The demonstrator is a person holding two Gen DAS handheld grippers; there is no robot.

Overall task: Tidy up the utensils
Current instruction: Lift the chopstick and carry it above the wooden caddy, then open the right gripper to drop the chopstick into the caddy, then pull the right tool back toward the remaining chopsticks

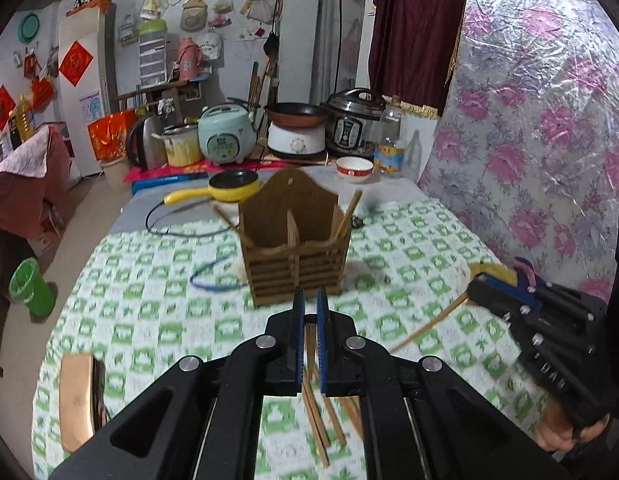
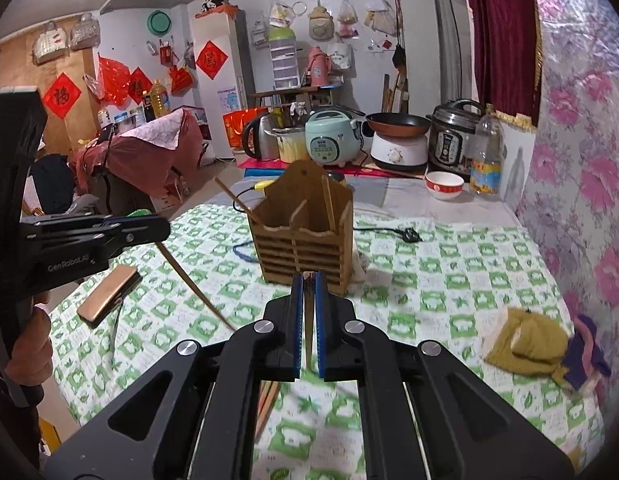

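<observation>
The left gripper has its jaws closed on a wooden chopstick that slants down beneath them; in the right wrist view the same stick hangs from that gripper's tip toward the checked worktop. Below and behind the left jaws, more loose chopsticks lie on the cloth. The right gripper likewise has its jaws clamped on a chopstick running down between the pads. Just ahead of both pairs of jaws stands the slatted wooden utensil holder, upright, split by a divider, with one chopstick leaning out of its left compartment and one standing in its right. Right of the right jaws lies a yellow knitted cloth. Beyond the holder sit a red-and-white bowl and a yellow pan.
</observation>
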